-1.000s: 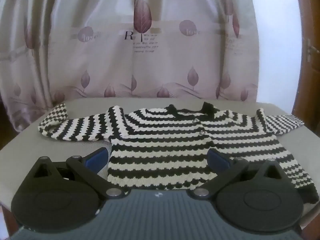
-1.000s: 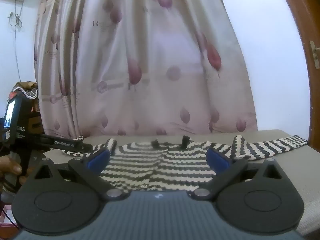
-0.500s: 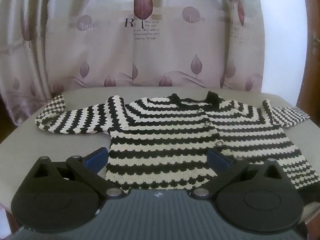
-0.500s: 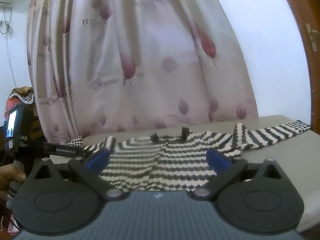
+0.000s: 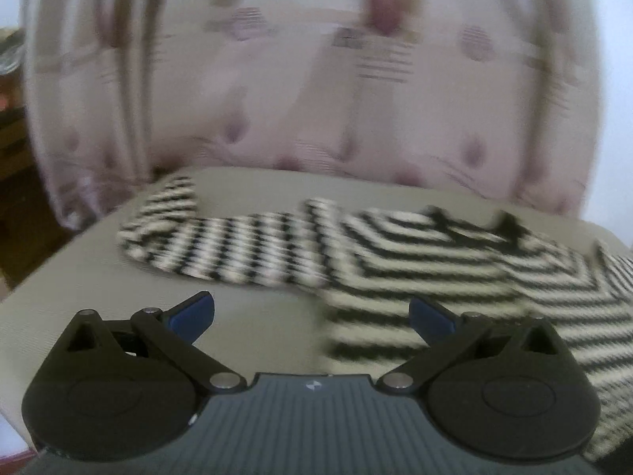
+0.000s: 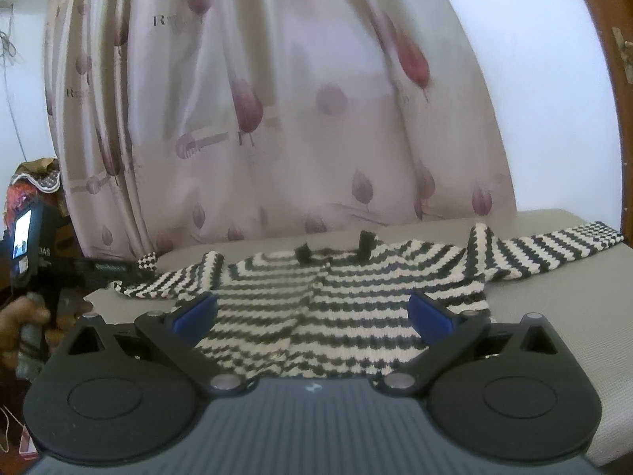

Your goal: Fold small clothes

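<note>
A small black-and-cream striped knitted cardigan (image 6: 336,297) lies flat on a grey table (image 6: 554,308), sleeves spread to both sides. In the blurred left wrist view its left sleeve (image 5: 221,249) stretches ahead and its body (image 5: 494,289) fills the right side. My left gripper (image 5: 312,316) is open above the bare table just short of that sleeve, holding nothing. My right gripper (image 6: 312,314) is open over the cardigan's lower hem, nothing between its blue fingertips (image 6: 429,312). The right sleeve (image 6: 554,245) reaches toward the table's far right corner.
A pink curtain (image 6: 277,118) with leaf prints hangs right behind the table. A person's hand (image 6: 23,316) holding the other gripper's handle shows at the left edge of the right wrist view. A brown wooden door frame (image 6: 613,79) stands at the right.
My left gripper has swung quickly leftward, from facing the cardigan's body to facing its left sleeve; its view is motion-blurred. The right gripper has edged slightly closer. Both stay open.
</note>
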{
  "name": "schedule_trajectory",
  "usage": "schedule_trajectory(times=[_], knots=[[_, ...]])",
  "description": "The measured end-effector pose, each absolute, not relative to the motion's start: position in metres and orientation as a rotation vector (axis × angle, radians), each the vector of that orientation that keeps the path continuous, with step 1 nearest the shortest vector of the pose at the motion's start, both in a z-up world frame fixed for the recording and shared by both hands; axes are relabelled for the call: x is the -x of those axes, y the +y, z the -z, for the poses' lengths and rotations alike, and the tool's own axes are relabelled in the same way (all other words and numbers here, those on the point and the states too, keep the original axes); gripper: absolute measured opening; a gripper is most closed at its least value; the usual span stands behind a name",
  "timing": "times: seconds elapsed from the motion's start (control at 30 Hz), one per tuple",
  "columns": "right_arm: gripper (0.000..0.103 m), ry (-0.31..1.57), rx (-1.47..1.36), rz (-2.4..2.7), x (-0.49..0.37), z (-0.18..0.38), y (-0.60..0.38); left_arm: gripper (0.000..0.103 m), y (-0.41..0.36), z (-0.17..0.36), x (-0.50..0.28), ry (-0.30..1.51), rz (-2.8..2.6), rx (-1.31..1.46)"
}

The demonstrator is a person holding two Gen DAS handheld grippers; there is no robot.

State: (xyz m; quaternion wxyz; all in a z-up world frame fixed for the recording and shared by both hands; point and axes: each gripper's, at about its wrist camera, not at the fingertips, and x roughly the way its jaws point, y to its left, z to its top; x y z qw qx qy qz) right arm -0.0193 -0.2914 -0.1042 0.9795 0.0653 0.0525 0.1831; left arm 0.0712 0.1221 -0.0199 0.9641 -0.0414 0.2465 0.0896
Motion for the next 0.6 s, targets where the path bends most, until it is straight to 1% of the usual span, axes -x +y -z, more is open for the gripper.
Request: schedule_trajectory(times=[0.1, 0.27, 0.33, 0.43, 0.6], knots=[[0.103, 0.130, -0.125, -0.374, 0.011, 0.106, -0.285, 0.103, 0.192, 0.017, -0.091, 0.482, -0.273, 0.114], [0.103, 0.179, -0.101, -0.381, -0.003, 0.111, -0.273, 0.084, 0.327, 0.023, -0.147, 0.588, -0.327, 0.287], [0.103, 0.197, -0.090, -0.382, -0.008, 0.112, -0.268, 0.085, 0.363, 0.028, -0.165, 0.641, -0.295, 0.366], [0.103, 0.215, -0.071, -0.378, -0.015, 0.111, -0.260, 0.085, 0.391, 0.036, -0.186, 0.687, -0.289, 0.388], [0.103, 0.235, -0.057, -0.369, -0.023, 0.109, -0.252, 0.084, 0.396, 0.049, -0.213, 0.746, -0.258, 0.390]])
